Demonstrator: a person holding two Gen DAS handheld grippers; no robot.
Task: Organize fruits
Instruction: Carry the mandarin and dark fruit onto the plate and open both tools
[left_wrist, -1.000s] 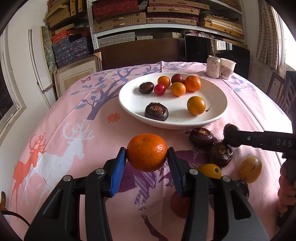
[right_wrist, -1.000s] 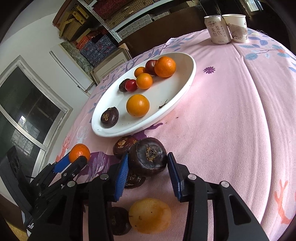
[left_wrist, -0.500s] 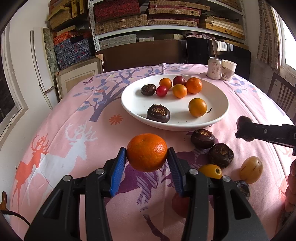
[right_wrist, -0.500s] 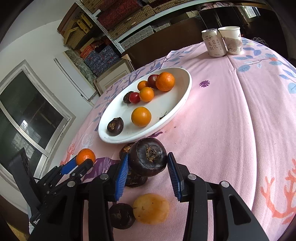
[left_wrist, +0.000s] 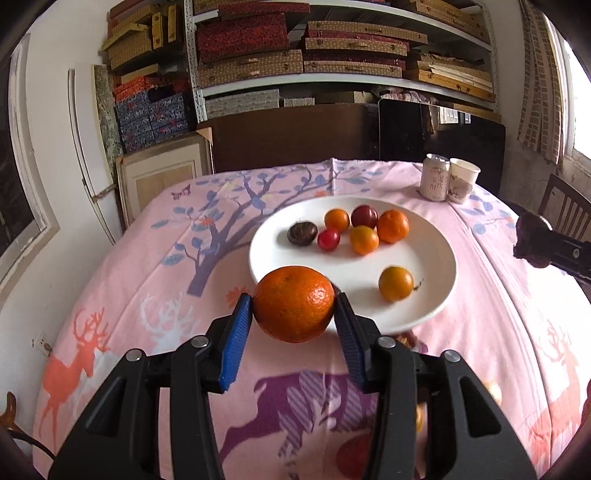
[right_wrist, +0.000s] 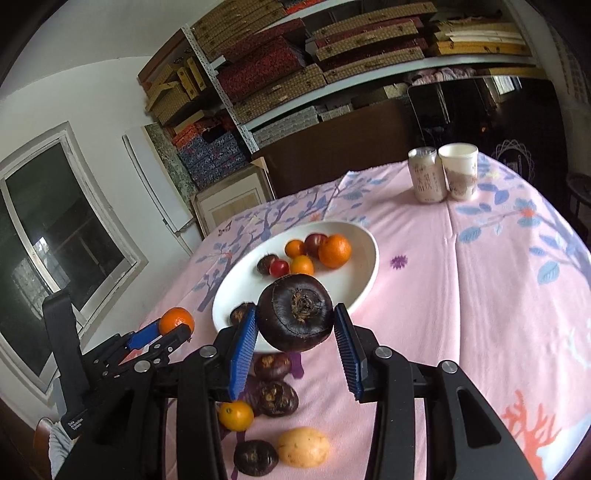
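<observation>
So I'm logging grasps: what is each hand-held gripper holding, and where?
Left hand-held gripper clamps an orange by its opposite sides. Right hand-held gripper clamps a dark water chestnut the same way.

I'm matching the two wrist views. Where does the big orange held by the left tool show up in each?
Left wrist: big orange at centre, between the left tool's blue pads.
Right wrist: same orange small at lower left.
Shared landmark: white plate.
</observation>
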